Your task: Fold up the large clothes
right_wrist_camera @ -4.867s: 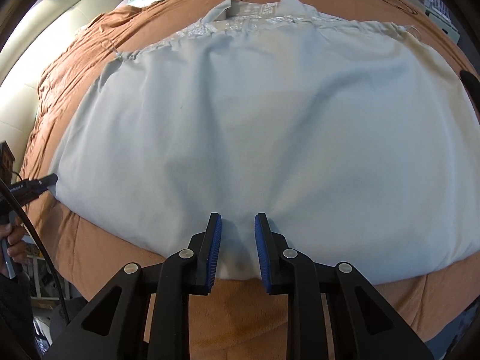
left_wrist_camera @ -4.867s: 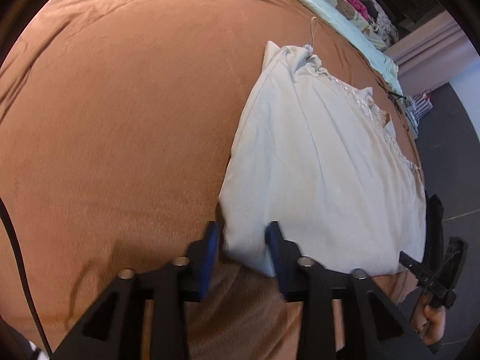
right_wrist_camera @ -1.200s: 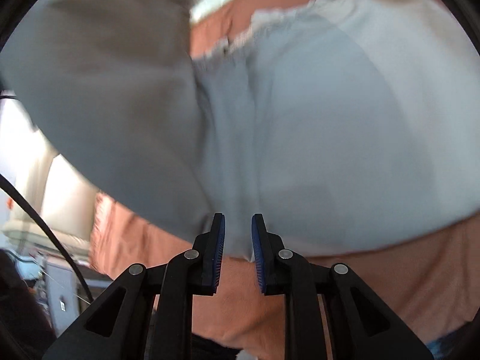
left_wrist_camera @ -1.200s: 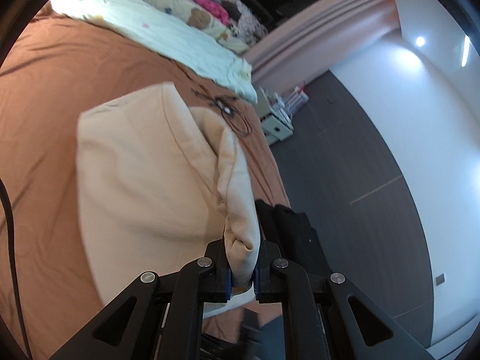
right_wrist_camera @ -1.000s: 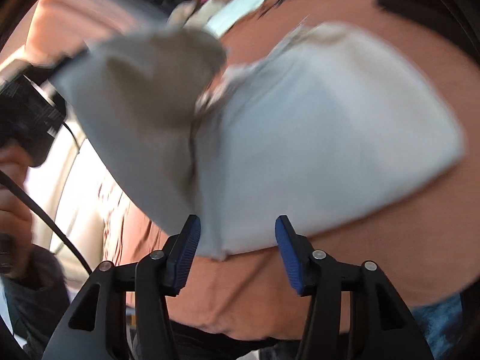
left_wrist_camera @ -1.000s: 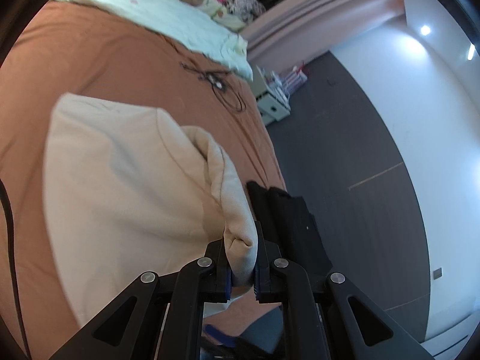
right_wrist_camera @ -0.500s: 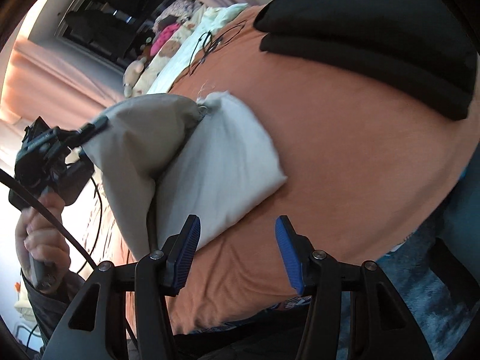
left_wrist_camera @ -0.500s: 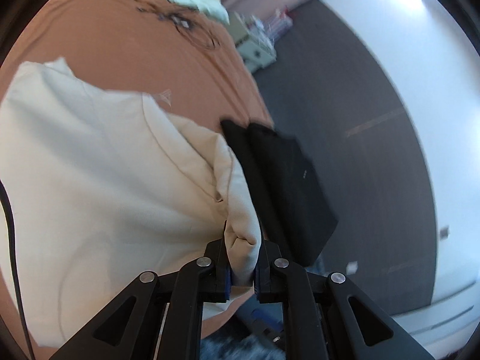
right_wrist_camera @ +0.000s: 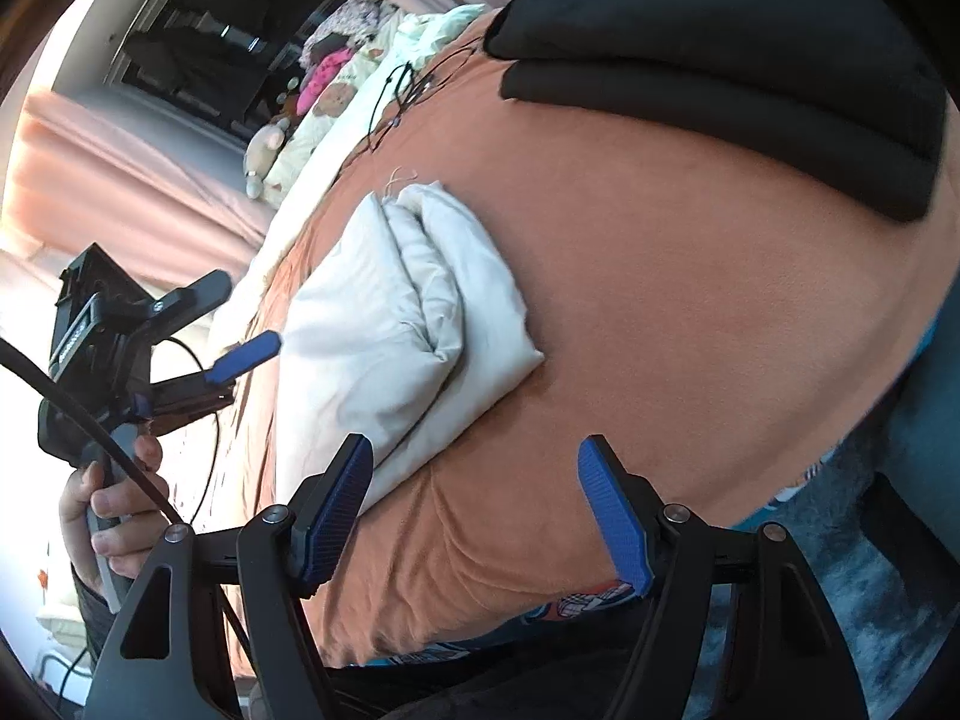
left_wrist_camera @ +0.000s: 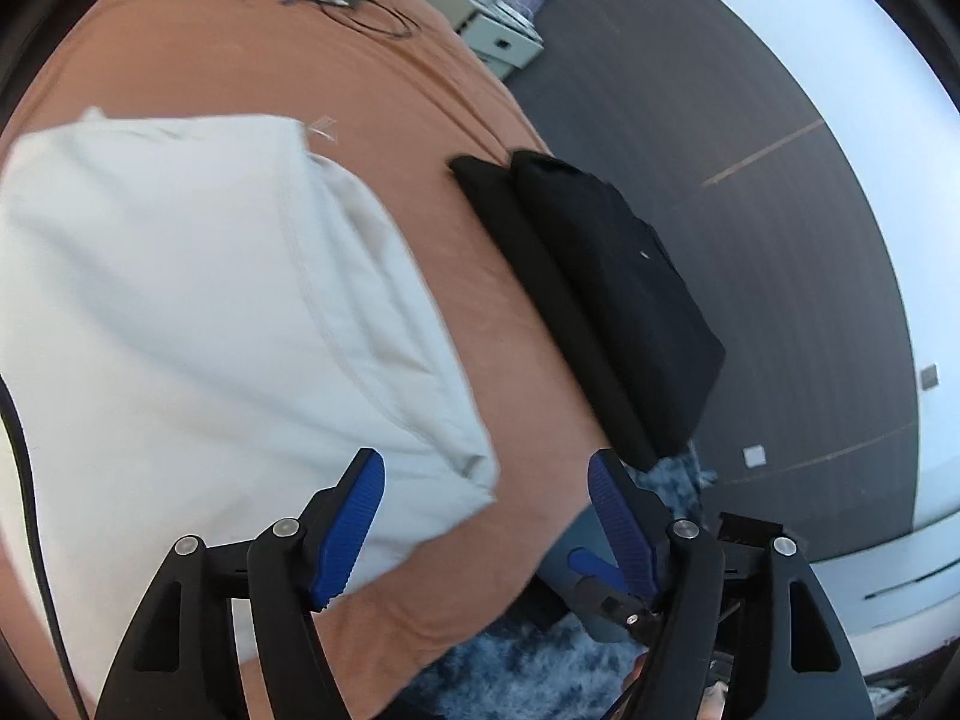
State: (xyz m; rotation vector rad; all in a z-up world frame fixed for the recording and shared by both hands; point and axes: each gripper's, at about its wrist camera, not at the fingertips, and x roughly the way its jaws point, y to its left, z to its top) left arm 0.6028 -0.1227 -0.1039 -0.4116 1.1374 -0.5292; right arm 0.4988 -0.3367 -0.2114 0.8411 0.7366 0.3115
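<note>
Cream garment point(left_wrist_camera: 198, 312) lies folded; left claw point(left_wrist_camera: 486, 516) and right claw point(right_wrist_camera: 474, 510) tilt downward, opening, empty.

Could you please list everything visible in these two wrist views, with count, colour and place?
Folded garment: one, cream-white, lying on the bedspread, its corner between the left gripper's opening jaws, unpressed.
Folded black clothes: one stack, black, near the bed's edge, apart from the garment.
Bedspread: one, rust-orange, covering the bed.
Quilt: one, pale green, patterned, far end of the bed.
Cable: one tangle, black, on the bedspread's far part.
Rug: one, blue-grey, shaggy, beside the bed.
Left gripper: black, blue pads.
Right gripper: black, blue pads, jaws opening, holding nothing.
Hand: one, holding the left gripper's handle.
</note>
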